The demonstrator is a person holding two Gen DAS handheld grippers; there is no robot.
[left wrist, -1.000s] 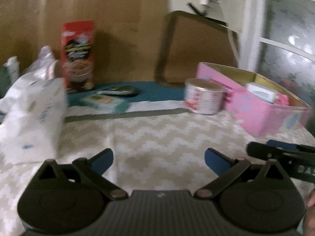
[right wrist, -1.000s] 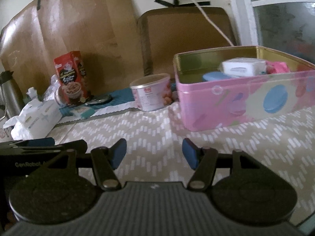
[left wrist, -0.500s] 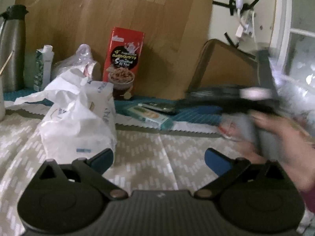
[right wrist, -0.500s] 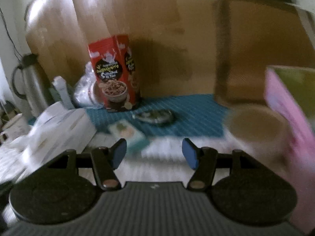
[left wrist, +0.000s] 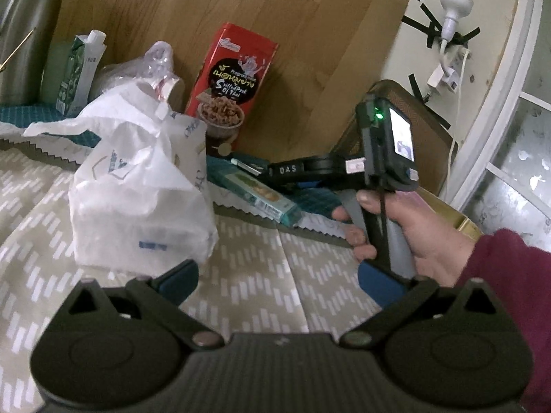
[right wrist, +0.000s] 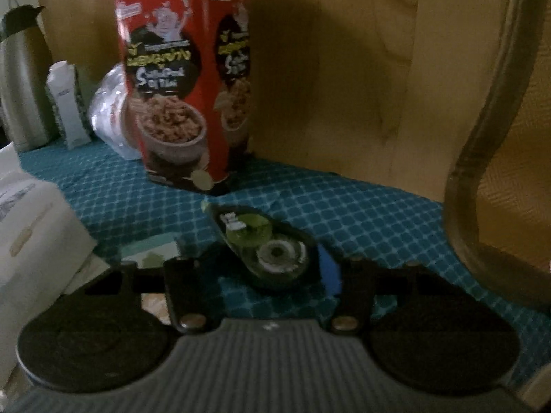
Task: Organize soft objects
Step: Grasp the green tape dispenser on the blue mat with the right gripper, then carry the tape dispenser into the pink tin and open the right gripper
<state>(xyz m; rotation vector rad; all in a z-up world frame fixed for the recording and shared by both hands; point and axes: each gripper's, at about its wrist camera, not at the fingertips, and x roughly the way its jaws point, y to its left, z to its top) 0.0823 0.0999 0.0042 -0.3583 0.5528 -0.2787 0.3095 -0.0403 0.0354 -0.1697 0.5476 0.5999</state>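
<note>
Green tape dispenser [right wrist: 272, 251] between narrowing right claw [right wrist: 258, 272] pads, untouched.

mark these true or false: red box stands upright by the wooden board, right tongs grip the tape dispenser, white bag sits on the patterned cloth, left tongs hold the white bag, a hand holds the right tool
1. The red box stands upright by the wooden board. True.
2. The right tongs grip the tape dispenser. False: it lies on the teal mat between open jaws that have just been closing.
3. The white bag sits on the patterned cloth. True.
4. The left tongs hold the white bag. False: they are open and empty.
5. A hand holds the right tool. True.
</note>
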